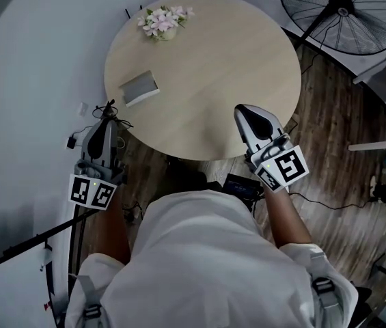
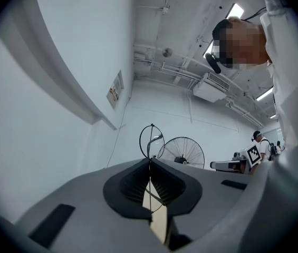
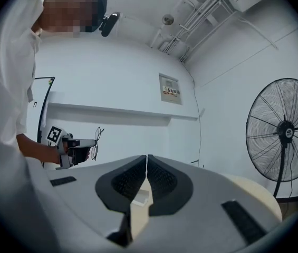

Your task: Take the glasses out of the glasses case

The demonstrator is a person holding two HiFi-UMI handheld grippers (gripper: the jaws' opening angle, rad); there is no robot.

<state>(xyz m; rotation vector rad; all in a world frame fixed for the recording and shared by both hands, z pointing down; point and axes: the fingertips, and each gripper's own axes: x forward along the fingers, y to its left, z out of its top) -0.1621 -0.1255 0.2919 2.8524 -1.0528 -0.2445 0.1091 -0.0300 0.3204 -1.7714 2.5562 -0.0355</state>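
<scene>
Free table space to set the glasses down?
Most of the round table is bare: the whole middle and right, from the glasses case across to the right rim. Crowded only at the left: the case, and flowers at the far-left rim. The right gripper overhangs the near edge.

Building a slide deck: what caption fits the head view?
Left gripper holds the glasses beside the round table, where the case lies near flowers; right gripper shut, empty.
</scene>
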